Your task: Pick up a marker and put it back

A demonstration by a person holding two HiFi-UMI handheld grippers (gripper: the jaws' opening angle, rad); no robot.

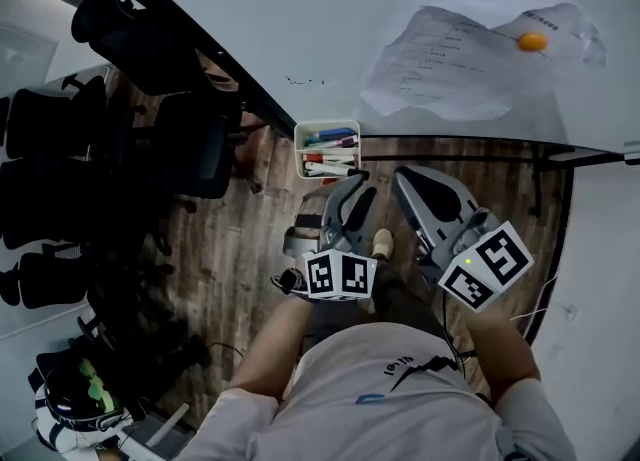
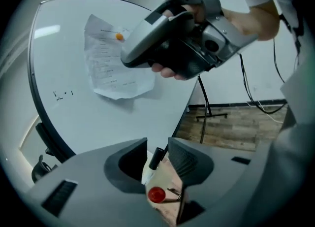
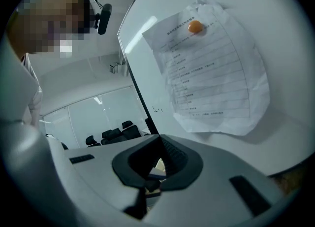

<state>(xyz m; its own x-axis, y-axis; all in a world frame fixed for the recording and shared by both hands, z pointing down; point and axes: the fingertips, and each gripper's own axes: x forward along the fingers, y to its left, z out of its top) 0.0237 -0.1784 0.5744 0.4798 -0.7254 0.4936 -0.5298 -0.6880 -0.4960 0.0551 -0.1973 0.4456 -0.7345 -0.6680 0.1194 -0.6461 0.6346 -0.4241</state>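
Note:
A white marker tray hangs on the lower edge of the whiteboard and holds several markers. My left gripper points at the tray from just below it. In the left gripper view the left gripper stands open. A white marker with a black cap lies in the gap, and neither pad presses on it. A red round cap end shows lower down. My right gripper is beside the left one, to the right of the tray, with its jaws together and nothing in them.
A crumpled printed sheet is pinned to the whiteboard by an orange magnet. Black office chairs stand at the left on the wood floor. The board's dark stand and cables are at the right.

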